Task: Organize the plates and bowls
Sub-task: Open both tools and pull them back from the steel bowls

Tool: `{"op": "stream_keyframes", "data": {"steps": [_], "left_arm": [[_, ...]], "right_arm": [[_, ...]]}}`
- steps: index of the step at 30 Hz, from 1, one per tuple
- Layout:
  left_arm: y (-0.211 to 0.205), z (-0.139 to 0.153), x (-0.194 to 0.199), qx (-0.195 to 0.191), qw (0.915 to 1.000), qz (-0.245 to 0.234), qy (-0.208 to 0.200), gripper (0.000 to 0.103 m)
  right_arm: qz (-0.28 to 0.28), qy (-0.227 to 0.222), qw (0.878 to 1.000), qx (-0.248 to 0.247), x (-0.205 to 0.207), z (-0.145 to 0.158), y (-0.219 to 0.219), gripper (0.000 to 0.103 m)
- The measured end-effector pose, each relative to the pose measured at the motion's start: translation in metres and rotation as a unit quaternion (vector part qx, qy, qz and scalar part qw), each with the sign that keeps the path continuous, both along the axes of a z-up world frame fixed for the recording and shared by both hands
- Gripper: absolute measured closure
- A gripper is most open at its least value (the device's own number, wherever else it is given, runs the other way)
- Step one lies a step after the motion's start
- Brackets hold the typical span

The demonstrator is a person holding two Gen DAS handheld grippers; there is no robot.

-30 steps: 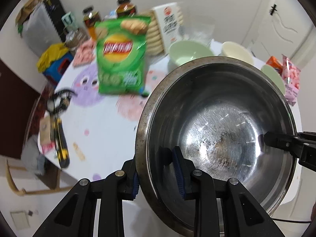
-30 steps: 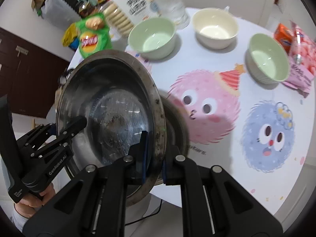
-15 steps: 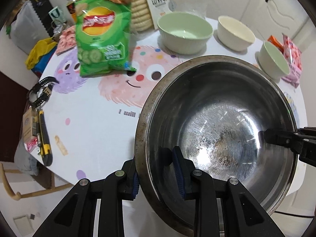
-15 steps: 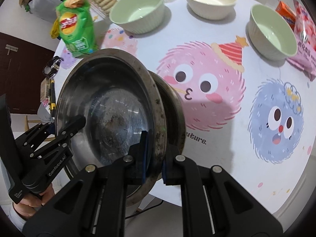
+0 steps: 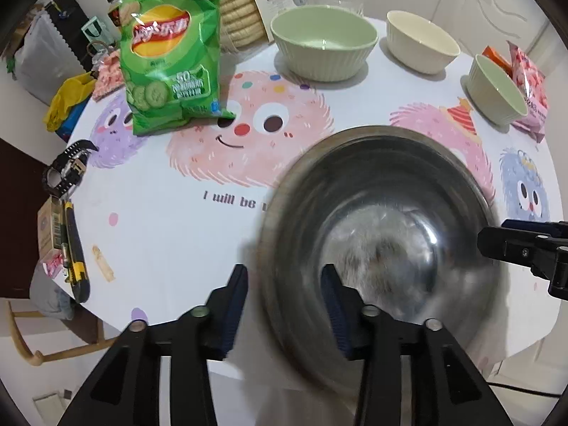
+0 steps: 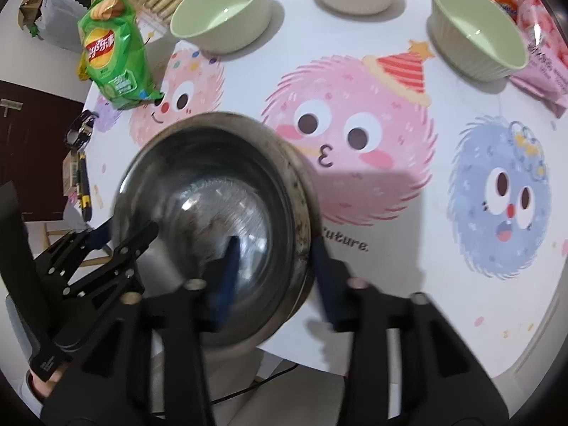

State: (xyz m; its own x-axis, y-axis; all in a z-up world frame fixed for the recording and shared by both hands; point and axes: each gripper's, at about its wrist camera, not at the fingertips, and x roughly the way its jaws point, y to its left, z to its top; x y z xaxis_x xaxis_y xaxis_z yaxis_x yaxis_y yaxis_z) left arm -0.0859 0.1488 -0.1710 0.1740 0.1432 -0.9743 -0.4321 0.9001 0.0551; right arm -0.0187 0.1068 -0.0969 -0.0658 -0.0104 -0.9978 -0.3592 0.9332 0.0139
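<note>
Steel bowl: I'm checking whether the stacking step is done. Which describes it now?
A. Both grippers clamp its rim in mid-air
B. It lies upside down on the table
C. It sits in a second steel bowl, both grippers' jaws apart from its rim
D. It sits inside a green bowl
C: the steel bowl nests in a second steel bowl, and the left gripper and right gripper have just been opening, their jaws straddling the rim without pressing it.

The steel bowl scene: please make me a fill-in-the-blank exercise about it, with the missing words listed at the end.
1. The steel bowl sits nested inside a second ____ bowl at the table's near edge.
2. Both hand-held grippers, left and right, have just been opening, and their pads now stand ____ the rim.
3. The chips bag is coloured ____.
4. Counting pale green bowls, there are ____, beside one cream bowl.

Missing words: steel; off; green; two
</note>
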Motion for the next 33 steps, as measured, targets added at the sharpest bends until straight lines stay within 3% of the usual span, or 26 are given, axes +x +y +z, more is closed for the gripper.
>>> {"op": "stream_keyframes", "data": {"steps": [10,23,33], "left_arm": [[0.000,0.029,0.004,0.017,0.9994,-0.005,-0.031,0.032],[-0.007,0.035,0.013,0.024,0.9990,-0.018,-0.032,0.029],[-0.014,0.041,0.028,-0.001,0.9985,-0.039,-0.038,0.029]], "right_arm": [[-0.026,-0.026,0.999,0.010,0.008,0.021,-0.008,0.035],[-0.078,-0.035,0.996,0.020,0.003,0.031,-0.028,0.033],[-0.126,-0.048,0.991,0.025,0.001,0.039,-0.039,0.033]]}}
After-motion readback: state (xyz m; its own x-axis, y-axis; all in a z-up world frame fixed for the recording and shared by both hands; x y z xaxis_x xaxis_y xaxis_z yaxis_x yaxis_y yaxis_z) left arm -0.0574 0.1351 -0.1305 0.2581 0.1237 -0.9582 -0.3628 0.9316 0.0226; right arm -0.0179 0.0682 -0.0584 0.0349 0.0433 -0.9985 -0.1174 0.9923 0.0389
